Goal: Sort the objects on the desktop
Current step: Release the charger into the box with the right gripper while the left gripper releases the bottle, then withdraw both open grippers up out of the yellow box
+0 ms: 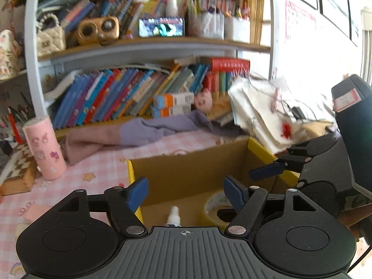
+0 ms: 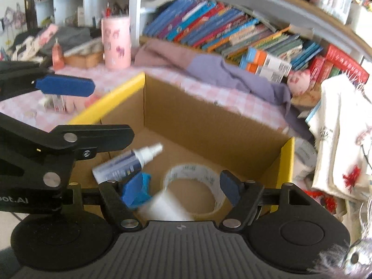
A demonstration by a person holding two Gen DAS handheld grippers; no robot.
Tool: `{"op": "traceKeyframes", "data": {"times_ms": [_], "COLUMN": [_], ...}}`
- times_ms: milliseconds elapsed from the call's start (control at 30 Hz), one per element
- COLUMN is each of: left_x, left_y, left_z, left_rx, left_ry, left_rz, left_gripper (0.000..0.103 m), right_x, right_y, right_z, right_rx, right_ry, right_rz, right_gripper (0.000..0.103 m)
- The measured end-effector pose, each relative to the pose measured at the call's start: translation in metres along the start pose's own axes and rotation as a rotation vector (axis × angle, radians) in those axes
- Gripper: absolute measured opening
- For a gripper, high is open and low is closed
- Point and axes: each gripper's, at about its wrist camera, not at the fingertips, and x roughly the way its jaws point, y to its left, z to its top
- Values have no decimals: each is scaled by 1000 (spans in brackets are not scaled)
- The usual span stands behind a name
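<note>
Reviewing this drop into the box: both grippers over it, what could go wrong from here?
1. The left gripper and right gripper crowd the same cardboard box; fingers may collide.
2. The spray bottle appears mid-drop, tilted; it could land on the tape roll and roll.
3. The paper stack leans beside the box rim and could be knocked.
</note>
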Motion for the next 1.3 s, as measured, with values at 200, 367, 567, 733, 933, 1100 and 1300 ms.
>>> {"op": "traceKeyframes", "data": {"times_ms": [200, 367, 567, 733, 933, 1100, 1300], "left_x": [-30, -49, -60, -67, -77, -89, -105], "left_y": [-6, -7, -8, -9, 0, 10, 29], "left_z": [4, 2, -10, -19, -29, -39, -50], "left_rx": [-35, -65, -94, -80, -62, -15, 3], "left_ry": [-47, -72, -52, -50, -47, -41, -27], "left_rz": [39, 89, 123, 128, 120, 127, 106], "left_gripper": [82, 89, 90, 90, 90, 91, 91], "right_x": [-27, -45, -62, -71, -81, -88, -91], "right_y": [1, 1, 2, 4, 14, 26, 52], "right_z": [2, -2, -15, -28, -41, -51, -59], "right_rx": [20, 62, 96, 127, 182, 262, 310], "right_ry": [-103, -174, -229, -231, -233, -224, -208], "right_rz": [1, 0, -44, -89, -157, -210, -236], "right_gripper": [73, 73, 73, 73, 73, 73, 73]}}
